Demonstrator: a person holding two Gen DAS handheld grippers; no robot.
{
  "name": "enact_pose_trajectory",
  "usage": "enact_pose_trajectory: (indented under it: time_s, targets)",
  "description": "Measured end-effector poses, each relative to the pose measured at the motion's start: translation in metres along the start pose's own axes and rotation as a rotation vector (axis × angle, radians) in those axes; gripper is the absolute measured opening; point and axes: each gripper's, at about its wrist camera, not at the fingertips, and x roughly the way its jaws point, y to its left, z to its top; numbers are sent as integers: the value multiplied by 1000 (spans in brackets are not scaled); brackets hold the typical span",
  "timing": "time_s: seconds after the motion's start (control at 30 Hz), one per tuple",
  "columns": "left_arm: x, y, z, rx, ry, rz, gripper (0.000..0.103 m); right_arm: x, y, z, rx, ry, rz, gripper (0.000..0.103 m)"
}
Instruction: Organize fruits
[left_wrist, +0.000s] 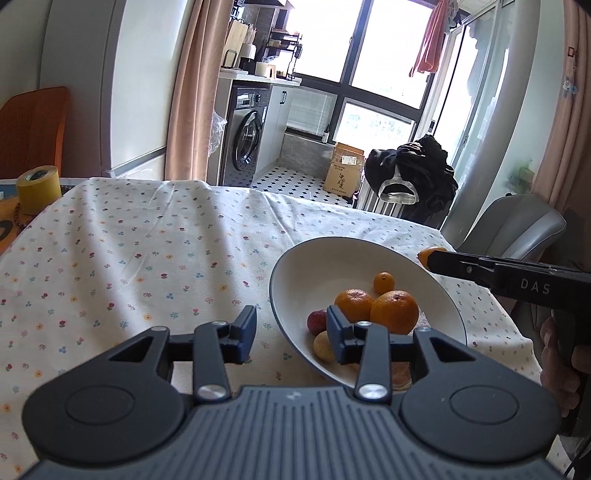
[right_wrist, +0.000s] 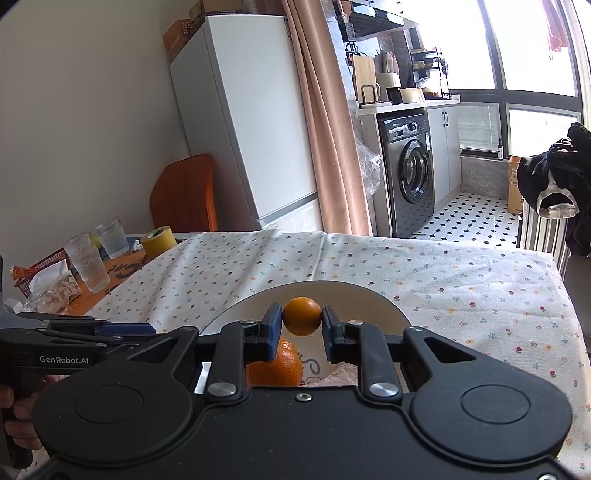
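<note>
A white bowl (left_wrist: 295, 273) with a dark rim sits on the flowered tablecloth (left_wrist: 147, 251). In it lie two oranges (left_wrist: 394, 311), a small kumquat (left_wrist: 383, 282), a red fruit (left_wrist: 317, 322) and a yellowish fruit (left_wrist: 323, 346). My left gripper (left_wrist: 291, 334) stands open astride the bowl's near rim, holding nothing. My right gripper (right_wrist: 302, 326) is shut on a small orange fruit (right_wrist: 302, 316) above the bowl (right_wrist: 354, 295); an orange (right_wrist: 275, 365) lies below it. From the left wrist view that gripper (left_wrist: 430, 258) reaches in from the right, over the bowl's far rim.
A yellow tape roll (left_wrist: 38, 188) stands at the table's left edge, with two glasses (right_wrist: 86, 262) and a red basket (right_wrist: 40, 266) beside it. A grey chair (left_wrist: 513, 229) stands at the right, a striped rack with dark clothes (left_wrist: 413, 181) behind the table.
</note>
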Motion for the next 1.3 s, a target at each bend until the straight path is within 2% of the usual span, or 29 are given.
enact_pose_trajectory:
  time_s: [0.07,0.17,0.33,0.47,0.6,0.8,0.9,0.97,1.07,1.17,1.3]
  targets:
    - [-2,2,-1,-5,-3,6,46,0,1,0,-10,-3,0,29]
    - [-5,4,-3,-11,-8,15,56,-1,2,-2,-5,-3,2,31]
    - [-6,6,-5,-27,1,15,63,-7,5,-6,5,4,-11,37]
    - [-12,5,-7,-30,-13,17,78,-15,9,-8,6,3,-20,43]
    - [-17,4,-8,-35,-16,17,82,-21,12,-11,11,2,-22,47]
    - [-29,2,-11,-28,-24,7,83,-33,20,-16,13,-9,-30,60]
    - [-35,1,-14,-29,-29,13,89,-41,24,-18,12,-22,-30,75]
    - [-39,0,-15,-30,-21,28,92,-48,26,-20,19,-37,-28,89]
    - [-46,0,-17,-36,-21,18,92,-58,29,-21,25,-52,-26,98]
    - [-54,-2,-18,-31,-26,13,94,-67,31,-21,28,-59,-26,103]
    - [-66,-7,-19,-16,-38,17,97,-78,36,-21,29,-64,-21,103]
